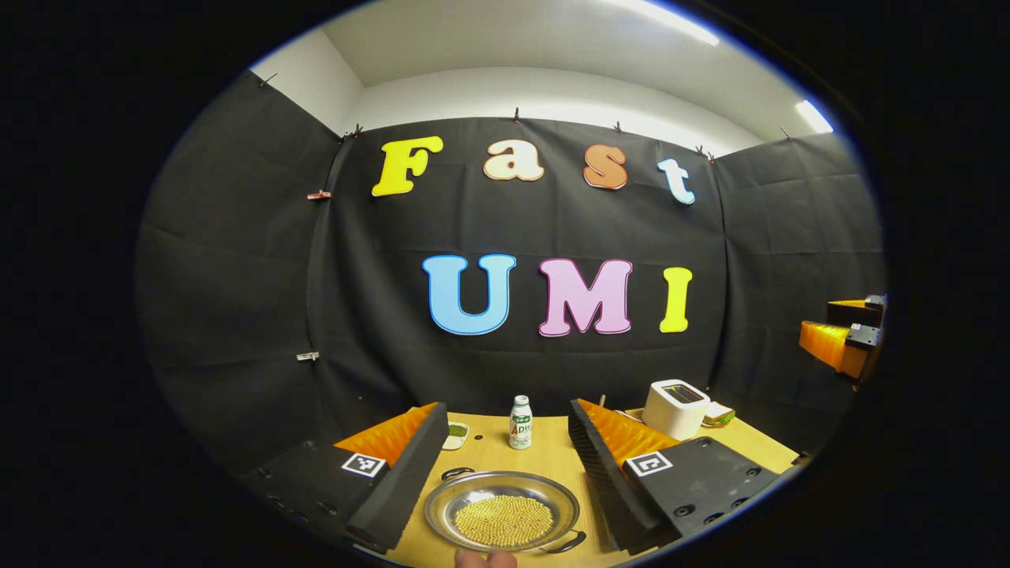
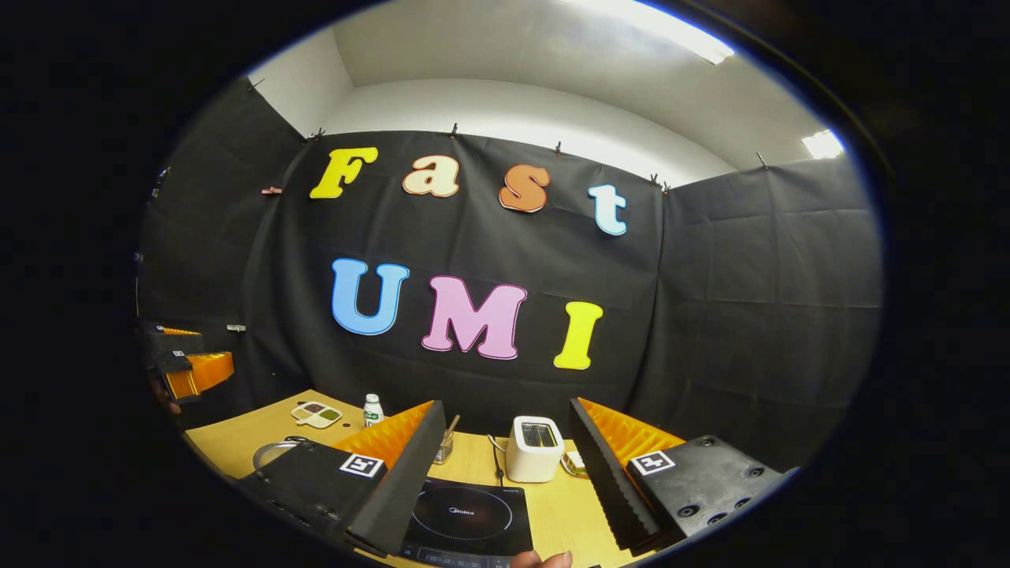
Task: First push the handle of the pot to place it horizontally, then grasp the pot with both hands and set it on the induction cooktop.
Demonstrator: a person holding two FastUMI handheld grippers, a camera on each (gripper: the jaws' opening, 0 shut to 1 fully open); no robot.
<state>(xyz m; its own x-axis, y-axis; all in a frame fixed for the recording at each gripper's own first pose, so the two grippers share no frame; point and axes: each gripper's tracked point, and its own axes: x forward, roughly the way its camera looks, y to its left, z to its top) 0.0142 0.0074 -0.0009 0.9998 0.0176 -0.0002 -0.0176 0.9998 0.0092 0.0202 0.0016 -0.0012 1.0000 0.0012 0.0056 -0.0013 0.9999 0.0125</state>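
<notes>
Steel pot, shallow, with a small loop handle at each side and a load of small yellow beads in it, sits on the wooden table near its front edge, straight ahead between the left gripper's fingers. Left gripper: jaws spread wide, nothing held, both fingers clear of the pot. Behind the pot toward the table's back edge: a small white bottle, a little dish with green stuff just left of it, and a white toaster toward the back right corner. At the right edge of the left gripper view the other gripper hangs in the air, well apart. Right gripper view gives what the left one lacks: black induction cooktop at the front edge of the table, between the open fingers of the right gripper, which grips nothing. Toaster stands just behind the cooktop there; a divided tray lies toward the back left corner. Only a sliver of the pot rim shows behind the right gripper's left finger, so the pot is left of the cooktop, not on it. A fingertip pokes in at the bottom.
</notes>
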